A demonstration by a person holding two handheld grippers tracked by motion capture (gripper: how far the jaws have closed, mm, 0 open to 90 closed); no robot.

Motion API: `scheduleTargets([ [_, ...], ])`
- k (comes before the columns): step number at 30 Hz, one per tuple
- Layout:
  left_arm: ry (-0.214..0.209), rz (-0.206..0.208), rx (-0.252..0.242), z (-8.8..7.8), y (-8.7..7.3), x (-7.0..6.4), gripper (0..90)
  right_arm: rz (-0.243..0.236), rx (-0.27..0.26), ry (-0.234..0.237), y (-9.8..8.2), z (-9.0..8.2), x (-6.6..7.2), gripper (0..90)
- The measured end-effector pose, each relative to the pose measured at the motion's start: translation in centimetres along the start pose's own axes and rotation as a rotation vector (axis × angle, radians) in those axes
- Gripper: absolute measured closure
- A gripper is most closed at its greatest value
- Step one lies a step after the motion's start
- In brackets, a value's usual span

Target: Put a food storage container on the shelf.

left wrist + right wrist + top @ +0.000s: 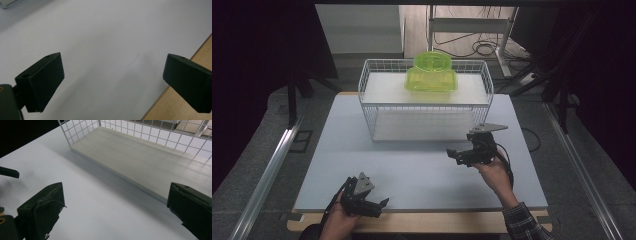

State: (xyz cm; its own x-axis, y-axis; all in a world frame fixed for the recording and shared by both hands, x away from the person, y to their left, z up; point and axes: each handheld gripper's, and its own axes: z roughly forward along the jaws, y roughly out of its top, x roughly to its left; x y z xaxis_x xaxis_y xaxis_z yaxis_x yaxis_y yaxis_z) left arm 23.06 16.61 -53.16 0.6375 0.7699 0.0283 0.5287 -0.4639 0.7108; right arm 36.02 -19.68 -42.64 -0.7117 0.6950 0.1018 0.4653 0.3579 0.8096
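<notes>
We see a translucent, glossy lime-green plastic container on the white wire-mesh basket, whose thin metal rods look coated and smooth. Inside the basket lies a pale matt board with faint grain. In front of the basket, the tabletop is matt pale grey, edged in bare wood. Both grippers' jaws are matt black plastic.

A white wire basket is seen upright at twelve o'clock, a translucent green container set on top.

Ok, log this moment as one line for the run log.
left gripper: open, empty, near table edge | right gripper: open, empty, before wire basket | green container: in basket, far side, untouched
</notes>
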Motion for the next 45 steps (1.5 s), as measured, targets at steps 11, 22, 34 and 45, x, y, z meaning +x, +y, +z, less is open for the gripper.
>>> scheduleTargets([
  [11,0.0,-0.002,-0.004,-0.1,0.0,0.0,3.1,0.01,0.017,-0.024,-1.8,-0.2,0.5,0.0],
  [22,0.002,-0.004,-0.009,-0.1,0.0,0.0,3.1,-0.003,0.035,-0.033,-3.6,-0.9,0.8,0.0],
  [34,0.005,-0.004,-0.011,-0.1,0.0,0.0,3.0,-0.019,0.045,-0.06,-5.4,-2.1,1.1,0.0],
  [45,0.011,0.0,-0.018,-0.1,0.0,0.0,3.0,-0.012,0.066,-0.091,-7.4,-2.9,0.7,0.0],
])
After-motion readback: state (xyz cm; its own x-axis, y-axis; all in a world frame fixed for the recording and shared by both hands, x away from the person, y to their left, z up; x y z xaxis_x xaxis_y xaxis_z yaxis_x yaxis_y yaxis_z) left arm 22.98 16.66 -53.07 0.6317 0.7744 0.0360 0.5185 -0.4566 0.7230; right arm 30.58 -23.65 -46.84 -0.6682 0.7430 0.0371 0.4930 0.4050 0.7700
